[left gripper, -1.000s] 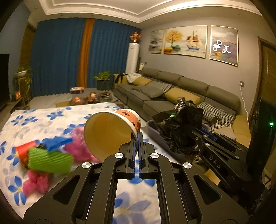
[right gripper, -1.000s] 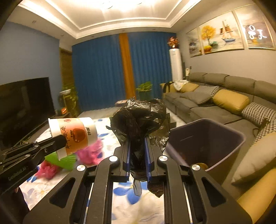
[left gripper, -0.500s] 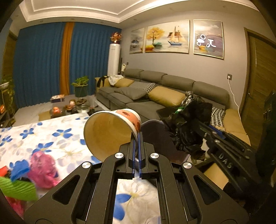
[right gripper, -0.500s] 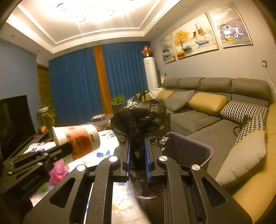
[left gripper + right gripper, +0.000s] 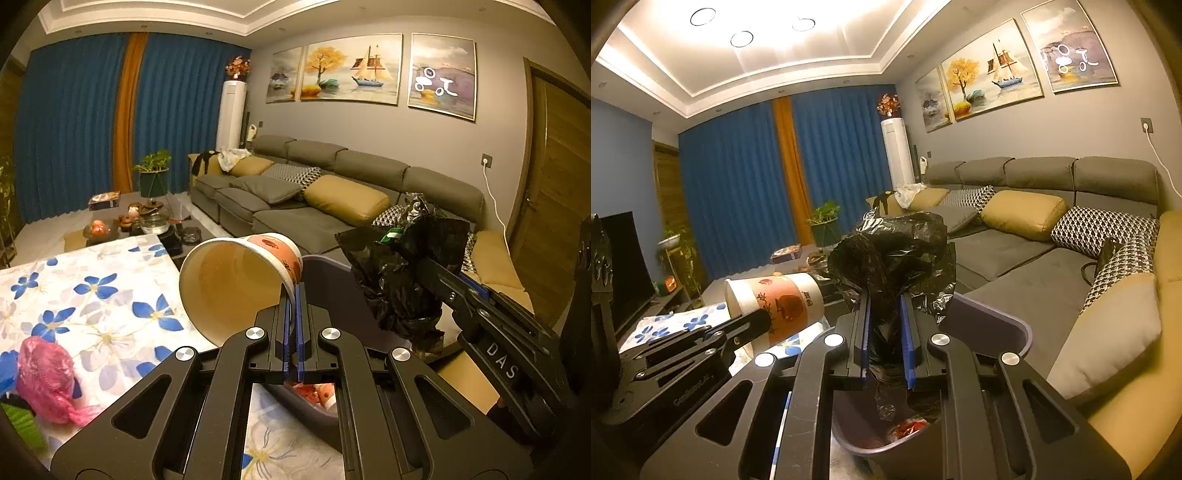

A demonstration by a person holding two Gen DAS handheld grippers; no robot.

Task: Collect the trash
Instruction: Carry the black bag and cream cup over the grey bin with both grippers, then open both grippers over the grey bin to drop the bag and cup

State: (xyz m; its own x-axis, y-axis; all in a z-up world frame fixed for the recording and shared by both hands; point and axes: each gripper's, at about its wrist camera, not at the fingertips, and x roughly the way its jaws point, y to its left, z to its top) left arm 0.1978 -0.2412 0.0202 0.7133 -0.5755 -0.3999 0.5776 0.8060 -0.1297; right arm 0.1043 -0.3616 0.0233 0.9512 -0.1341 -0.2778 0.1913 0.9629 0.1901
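Trash bin (image 5: 1015, 332) is now sitting under both tools: your left tool (image 5: 294, 306) is pinching the cup (image 5: 236, 280), right tool (image 5: 884, 332) clamping the black bag (image 5: 894, 254) — ready to drop.

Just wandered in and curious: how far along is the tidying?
Some trash already lies in the bin. The left gripper holds a paper cup and the right gripper a black bag, both at the bin. A pink bag remains on the table.
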